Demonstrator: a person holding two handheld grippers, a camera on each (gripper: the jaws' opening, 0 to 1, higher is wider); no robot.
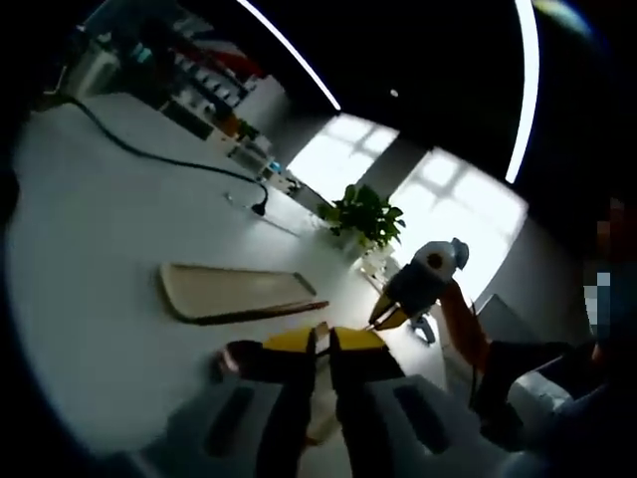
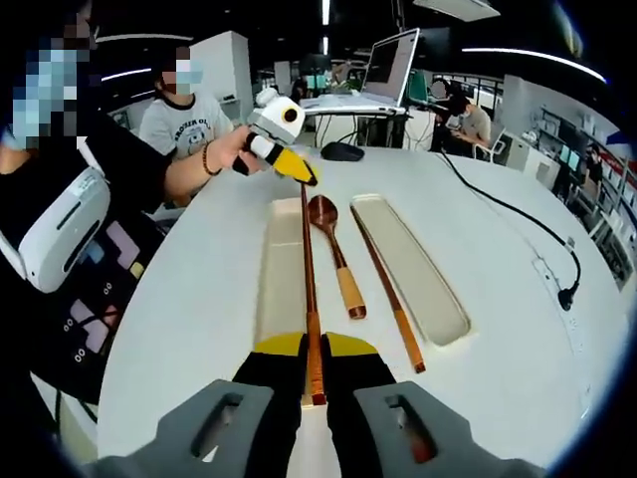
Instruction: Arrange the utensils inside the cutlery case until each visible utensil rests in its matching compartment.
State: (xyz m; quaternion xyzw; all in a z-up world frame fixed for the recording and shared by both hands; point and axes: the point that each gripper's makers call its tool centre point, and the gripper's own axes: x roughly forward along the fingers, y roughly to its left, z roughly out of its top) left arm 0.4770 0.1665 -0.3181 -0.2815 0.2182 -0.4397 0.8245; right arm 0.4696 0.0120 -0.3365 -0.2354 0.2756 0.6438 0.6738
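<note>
In the right gripper view, the right gripper (image 2: 315,351) has its 2 yellow-tipped jaws squeezed almost together on 1 end of a long wooden chopstick (image 2: 308,269). The left gripper (image 2: 302,171), held in a person's hand (image 2: 227,149), pinches the far end of that same stick. The stick runs over a long pale tray (image 2: 279,269) on the white table (image 2: 179,309).

In the left gripper view, the left gripper (image 1: 321,344) has its jaws nearly closed, with just a thin gap, but it is too dark there to see the stick between them. The right gripper (image 1: 390,317) comes in from the right side, with its yellow tips near the left one.

There are 2 chopsticks. The second chopstick (image 2: 388,289) lies flat on the table just beside a second tray (image 2: 423,289). There is 1 wooden spoon (image 2: 333,254), lying between the 2 sticks, with its round bowl at the far end. There are 2 trays, both long, shallow and cream coloured, with rounded corners.

The sticks are thin, straight and dark brown with lighter ends. The spoon is smooth brown wood with a pale handle tip. A black cable (image 2: 518,214) curls over the table.
</note>
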